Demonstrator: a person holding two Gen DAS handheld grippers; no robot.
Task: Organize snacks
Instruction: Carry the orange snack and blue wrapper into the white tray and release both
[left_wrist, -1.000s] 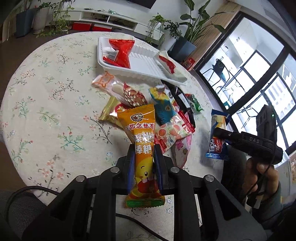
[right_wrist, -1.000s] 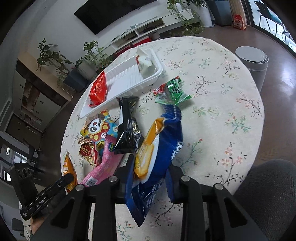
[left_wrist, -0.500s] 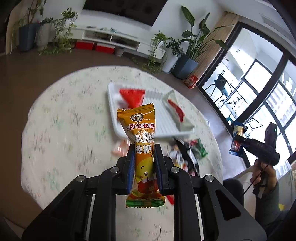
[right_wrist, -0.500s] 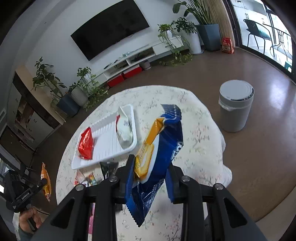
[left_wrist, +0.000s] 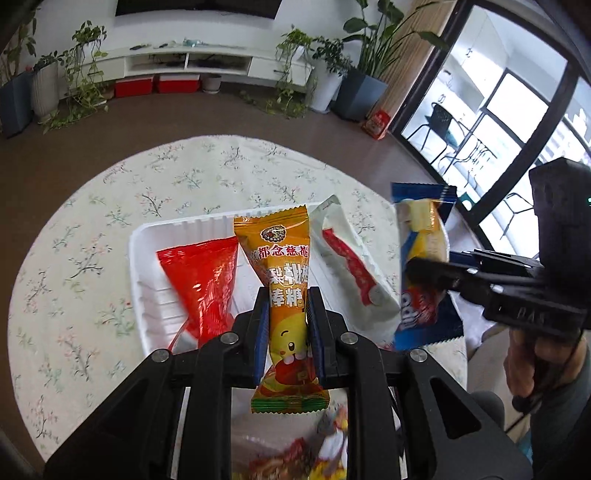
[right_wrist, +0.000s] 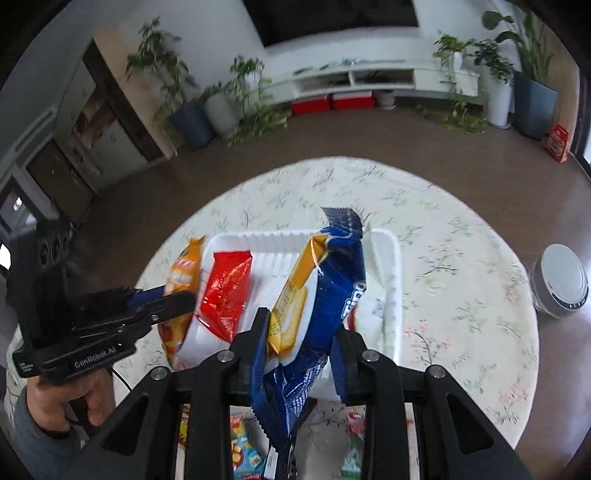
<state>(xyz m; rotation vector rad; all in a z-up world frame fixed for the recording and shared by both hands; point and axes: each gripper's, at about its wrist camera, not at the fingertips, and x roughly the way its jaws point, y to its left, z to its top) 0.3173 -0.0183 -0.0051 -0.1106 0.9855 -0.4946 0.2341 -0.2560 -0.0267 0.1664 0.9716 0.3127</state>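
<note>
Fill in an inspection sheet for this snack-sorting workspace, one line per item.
Surface: round table under a floral cloth.
Job's things: white tray holding a red packet and a white packet.
Clutter: loose snacks at the near edge.
Grippers: left claw shut on an orange candy packet; right claw shut on a blue biscuit packet.
Cables: nothing seen.
Surroundings: potted plants, grey bin.
</note>
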